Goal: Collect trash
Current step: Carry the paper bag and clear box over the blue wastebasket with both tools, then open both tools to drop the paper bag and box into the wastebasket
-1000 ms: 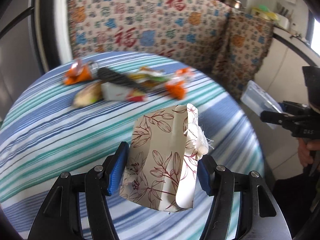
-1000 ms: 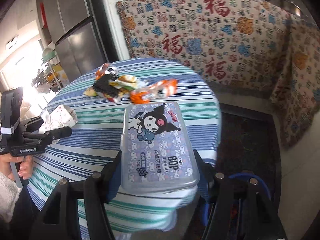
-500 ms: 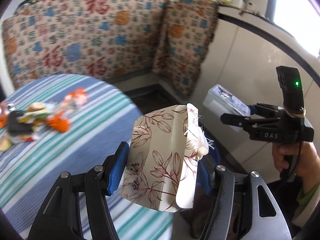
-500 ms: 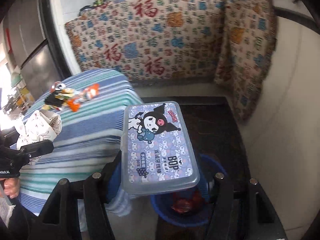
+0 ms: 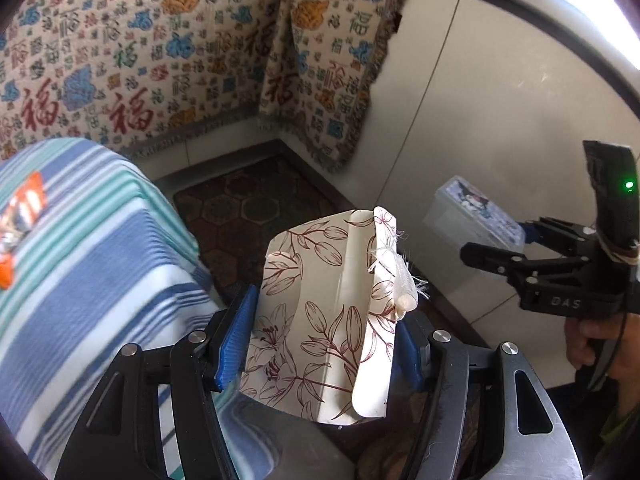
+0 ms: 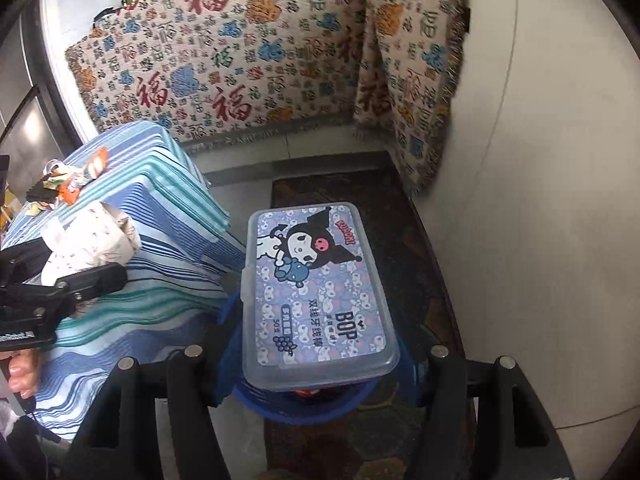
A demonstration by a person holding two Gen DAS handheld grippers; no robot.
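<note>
Now the left claw [image 5: 326, 344] pinches a flattened paper box [image 5: 320, 320] printed with brown flowers, its blue pads [image 5: 234, 344] pressed against both sides. A wad of white tissue [image 5: 402, 284] sticks out at the box's upper right edge. The box hangs beyond the edge of the counter [image 5: 80, 264], which is draped in a blue, teal and white striped cloth, and above a dark patterned floor mat [image 5: 248, 208]. An orange wrapper [image 5: 28, 204] lies on the cloth at the far left.

The right claw [image 6: 316, 354] pinches a clear plastic box [image 6: 316, 296] whose lid shows a cartoon figure on a purple ground. That box is held just above a blue bin [image 6: 304, 410] standing on the floor beside the counter; something red shows inside the bin under the box. On the countertop, well away from the bin, a small heap of wrappers [image 6: 66, 180] remains.

A blanket [image 6: 240, 48] covered with red characters hangs behind.
</note>
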